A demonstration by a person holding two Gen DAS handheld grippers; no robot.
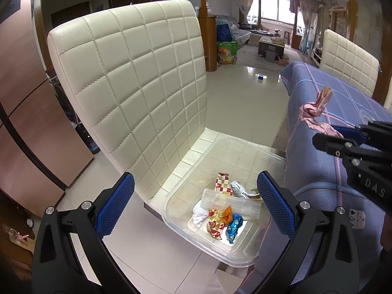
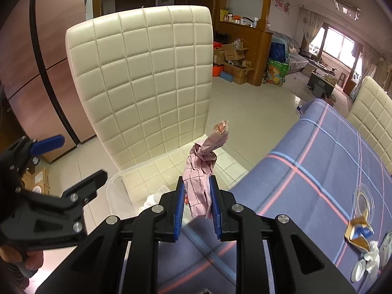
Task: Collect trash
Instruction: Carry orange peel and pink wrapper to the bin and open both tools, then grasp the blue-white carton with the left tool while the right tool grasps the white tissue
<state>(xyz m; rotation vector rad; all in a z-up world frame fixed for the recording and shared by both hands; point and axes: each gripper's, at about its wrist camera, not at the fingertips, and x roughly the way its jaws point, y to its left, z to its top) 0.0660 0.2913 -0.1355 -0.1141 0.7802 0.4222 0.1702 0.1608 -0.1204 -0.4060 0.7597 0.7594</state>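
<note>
A clear plastic bin (image 1: 267, 161) sits on the seat of a cream quilted chair (image 1: 137, 78) and holds several wrappers, a clear bottle (image 1: 230, 202) and a white tissue (image 1: 199, 216). My left gripper (image 1: 196, 201) is open and empty above the bin. My right gripper (image 2: 196, 203) is shut on a crumpled pink paper (image 2: 204, 169) and holds it over the table edge near the bin (image 2: 115, 188). The pink paper also shows in the left wrist view (image 1: 316, 109), with the right gripper (image 1: 343, 134) at the right.
A table with a blue plaid cloth (image 2: 318, 161) stands right of the chair. On it lie a gold-and-blue wrapper (image 2: 359, 232), a white tissue (image 2: 372, 257), a white cap (image 2: 357, 270) and a clear glass dish (image 2: 363, 202). A second cream chair (image 2: 374, 112) stands behind the table.
</note>
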